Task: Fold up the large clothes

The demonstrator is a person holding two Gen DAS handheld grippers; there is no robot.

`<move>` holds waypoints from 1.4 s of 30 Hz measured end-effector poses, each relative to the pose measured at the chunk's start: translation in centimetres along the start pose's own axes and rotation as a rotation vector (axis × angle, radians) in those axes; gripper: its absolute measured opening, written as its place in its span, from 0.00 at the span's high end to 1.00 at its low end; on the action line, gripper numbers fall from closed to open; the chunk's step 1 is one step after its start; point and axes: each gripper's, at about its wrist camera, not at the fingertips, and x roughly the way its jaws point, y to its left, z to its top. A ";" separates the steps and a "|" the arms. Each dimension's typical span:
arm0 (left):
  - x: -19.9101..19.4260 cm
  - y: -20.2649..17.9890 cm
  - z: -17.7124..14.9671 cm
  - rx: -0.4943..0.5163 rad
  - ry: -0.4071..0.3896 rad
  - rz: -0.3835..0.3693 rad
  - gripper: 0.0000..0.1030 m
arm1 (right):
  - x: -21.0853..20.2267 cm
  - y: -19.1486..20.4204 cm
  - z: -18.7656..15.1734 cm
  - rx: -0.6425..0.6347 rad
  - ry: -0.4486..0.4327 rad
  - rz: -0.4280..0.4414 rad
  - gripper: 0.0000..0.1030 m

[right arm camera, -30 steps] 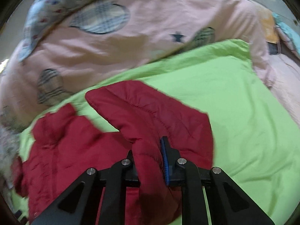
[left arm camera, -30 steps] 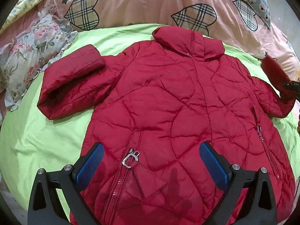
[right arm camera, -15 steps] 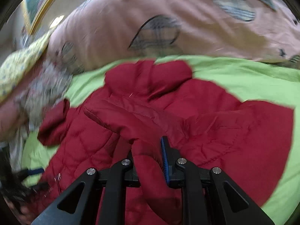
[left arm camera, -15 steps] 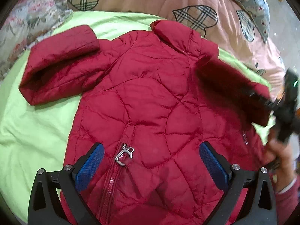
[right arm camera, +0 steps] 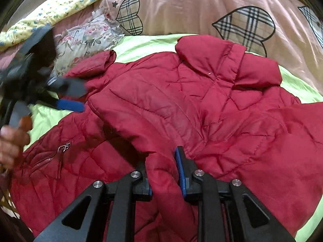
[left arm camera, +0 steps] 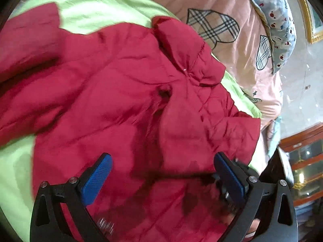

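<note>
A red quilted jacket (left arm camera: 113, 92) lies front-up on a green sheet (left arm camera: 84, 14), collar toward the pink duvet. Its right sleeve (left arm camera: 201, 125) is folded across the chest. My left gripper (left arm camera: 161, 179) is open and empty, hovering low over the jacket's lower front. In the right wrist view the jacket (right arm camera: 161, 92) fills the middle. My right gripper (right arm camera: 164, 171) is shut on the cuff of the folded sleeve (right arm camera: 161, 183) and holds it over the jacket body. The left gripper (right arm camera: 68, 98) shows blurred at the left edge, over the other sleeve (right arm camera: 94, 66).
A pink duvet with plaid hearts (right arm camera: 201, 6) is bunched behind the jacket. A floral pillow (right arm camera: 84, 38) and yellow bedding (right arm camera: 50, 8) lie at the far left. A blue patterned pillow (left arm camera: 276, 20) and a wooden cabinet (left arm camera: 302, 161) are at the right.
My right gripper has carried the right sleeve leftward across the jacket's chest. My left gripper has swung left over the jacket, still open.
</note>
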 end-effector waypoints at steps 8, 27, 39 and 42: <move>4.7 -0.7 2.7 0.073 0.031 -0.010 0.83 | -0.5 -0.7 0.0 0.040 0.032 -0.002 0.63; 1.1 -2.7 -1.5 0.306 -0.193 0.394 0.83 | -5.1 -10.4 -1.5 0.383 -0.059 -0.224 0.40; -2.7 -8.2 -4.4 0.389 -0.340 0.399 0.58 | -0.8 -10.6 -2.0 0.371 0.050 -0.300 0.39; -0.4 -9.5 -4.2 0.423 -0.306 0.398 0.55 | -0.7 -10.4 -2.2 0.357 0.054 -0.317 0.39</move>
